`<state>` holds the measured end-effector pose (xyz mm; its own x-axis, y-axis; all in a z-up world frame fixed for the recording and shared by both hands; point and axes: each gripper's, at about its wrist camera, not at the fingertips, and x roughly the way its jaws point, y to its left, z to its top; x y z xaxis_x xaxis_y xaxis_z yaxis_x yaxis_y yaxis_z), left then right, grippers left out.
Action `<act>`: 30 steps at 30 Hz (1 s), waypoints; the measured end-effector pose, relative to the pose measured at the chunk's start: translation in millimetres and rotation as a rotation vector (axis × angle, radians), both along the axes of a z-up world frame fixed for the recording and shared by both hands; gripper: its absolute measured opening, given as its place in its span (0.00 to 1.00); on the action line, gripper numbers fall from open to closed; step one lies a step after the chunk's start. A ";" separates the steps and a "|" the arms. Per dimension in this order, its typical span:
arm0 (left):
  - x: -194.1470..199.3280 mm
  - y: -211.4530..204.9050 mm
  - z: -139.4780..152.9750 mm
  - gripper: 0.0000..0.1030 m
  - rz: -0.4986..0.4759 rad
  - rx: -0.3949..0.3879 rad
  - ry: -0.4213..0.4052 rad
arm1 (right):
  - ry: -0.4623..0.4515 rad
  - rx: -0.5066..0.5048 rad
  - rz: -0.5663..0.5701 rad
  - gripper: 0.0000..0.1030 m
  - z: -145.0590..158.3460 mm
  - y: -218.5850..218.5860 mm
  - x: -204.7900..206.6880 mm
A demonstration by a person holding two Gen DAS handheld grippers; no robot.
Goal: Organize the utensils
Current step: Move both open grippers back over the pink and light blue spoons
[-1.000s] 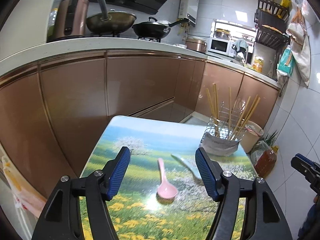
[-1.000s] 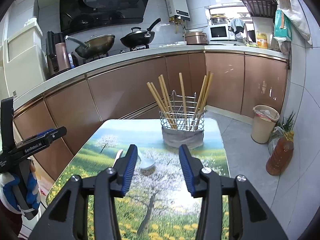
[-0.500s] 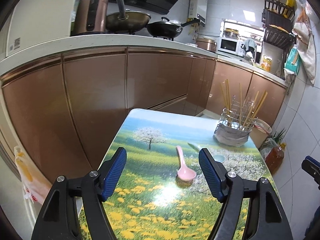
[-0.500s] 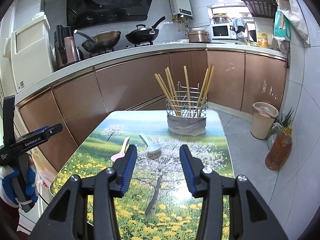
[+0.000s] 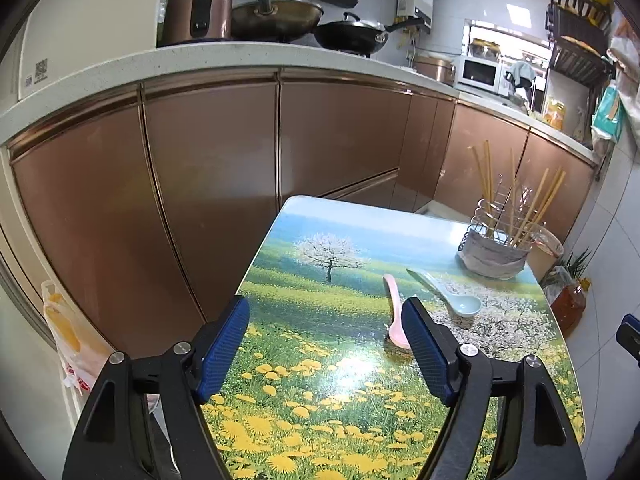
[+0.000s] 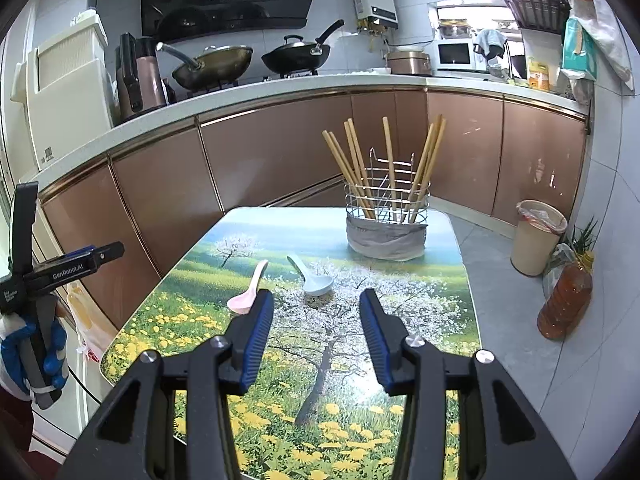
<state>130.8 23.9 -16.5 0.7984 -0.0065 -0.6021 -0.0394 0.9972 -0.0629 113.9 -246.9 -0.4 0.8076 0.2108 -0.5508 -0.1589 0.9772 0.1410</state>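
- Two spoons lie on the table [image 6: 448, 344], which has a picture of trees and yellow flowers on its top.
- The pink spoon [image 6: 248, 294] is small and smooth, bowl end toward the camera.
- The light blue spoon [image 6: 312, 276] lies just beside it, not touching.
- One wire basket [image 6: 386, 216] with a grey wrap stands at the far end of the table. About seven wooden chopsticks [image 6: 352, 164] stick up from it.
- The left gripper [image 5: 326, 338] has just been opening. Its jaws are wide apart and hold nothing.
- The right gripper [image 6: 316, 332] is partly open and holds nothing.
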 end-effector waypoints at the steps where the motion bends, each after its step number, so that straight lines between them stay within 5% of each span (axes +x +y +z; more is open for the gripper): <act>1: 3.6 0.4 -1.6 0.76 0.001 -0.001 0.006 | 0.006 0.001 0.001 0.41 -2.2 0.1 2.9; 30: 141.9 -25.4 -91.3 0.71 -0.184 -0.092 0.360 | 0.230 -0.087 0.167 0.41 -63.0 39.3 159.8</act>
